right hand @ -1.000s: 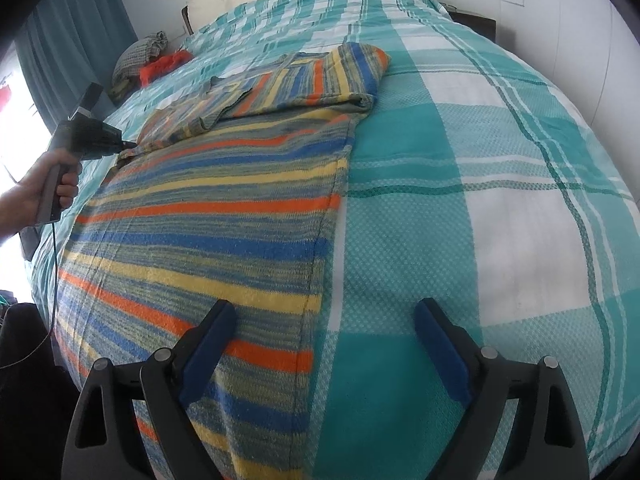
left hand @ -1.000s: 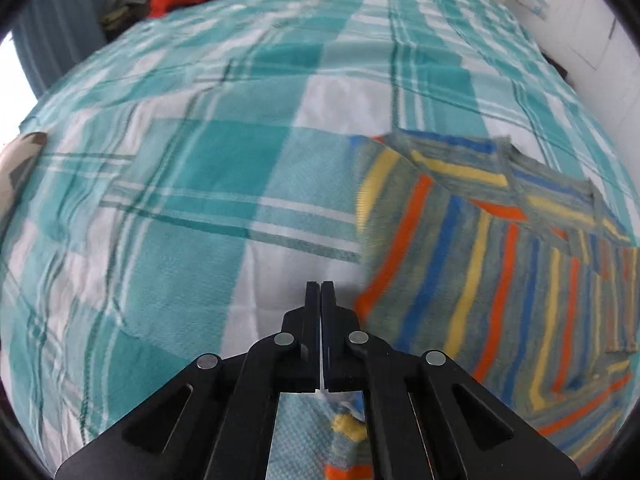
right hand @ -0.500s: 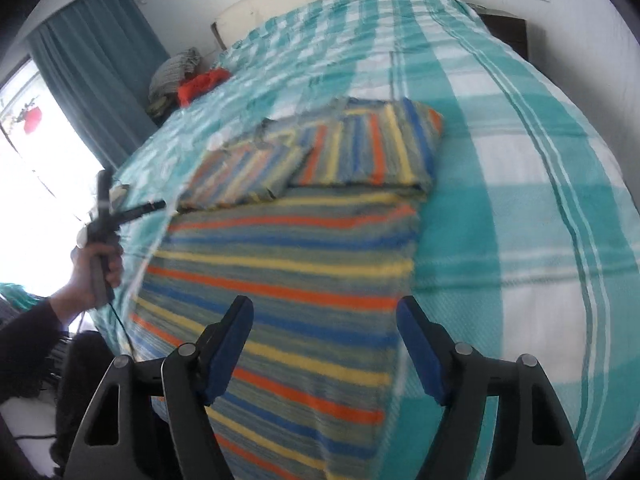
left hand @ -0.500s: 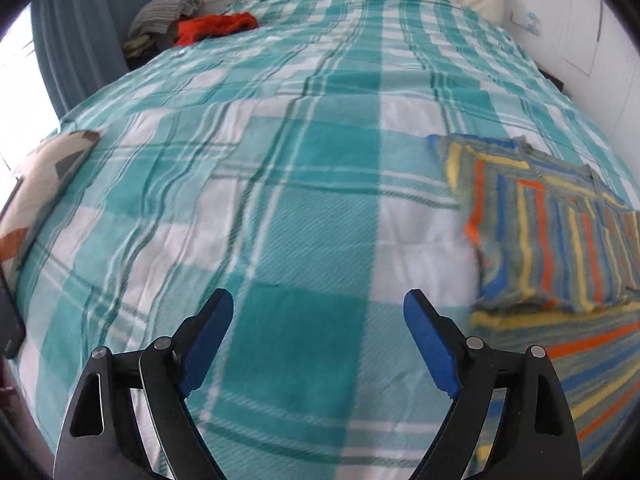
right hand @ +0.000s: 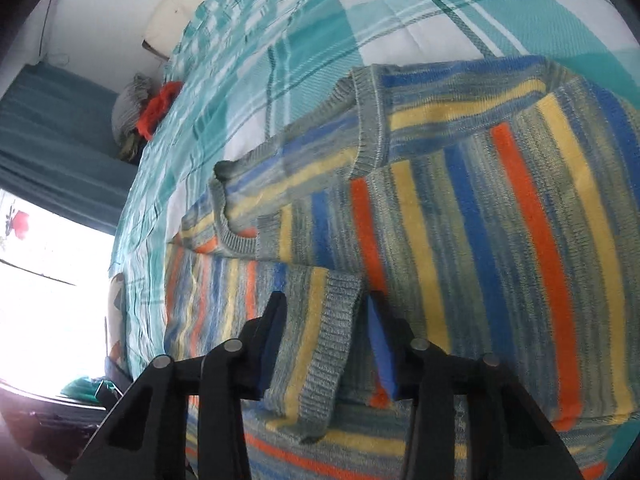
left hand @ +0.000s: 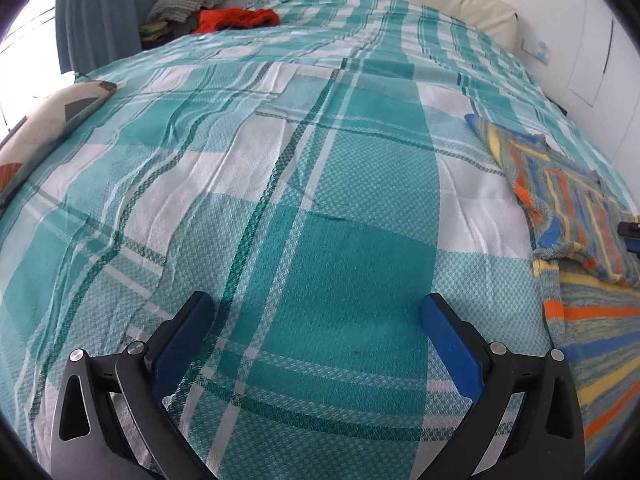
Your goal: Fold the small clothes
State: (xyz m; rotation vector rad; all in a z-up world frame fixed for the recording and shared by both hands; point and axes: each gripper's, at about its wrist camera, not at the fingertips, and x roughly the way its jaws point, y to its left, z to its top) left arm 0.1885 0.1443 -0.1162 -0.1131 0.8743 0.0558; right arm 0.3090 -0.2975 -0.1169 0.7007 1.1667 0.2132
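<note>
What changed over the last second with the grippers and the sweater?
The left gripper let go of the sweater and opened, drawing back over the bedspread. The right gripper, open throughout, moved in close; a folded sleeve cuff now lies between its fingers, not yet pinched. The sweater stays on the bed with sleeves folded in; the orange garment by the headboard is unmoved.

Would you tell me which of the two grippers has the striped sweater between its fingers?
The right gripper: a ribbed sleeve cuff of the striped sweater lies between its open fingers. The left gripper is spread over bare bedspread.
</note>
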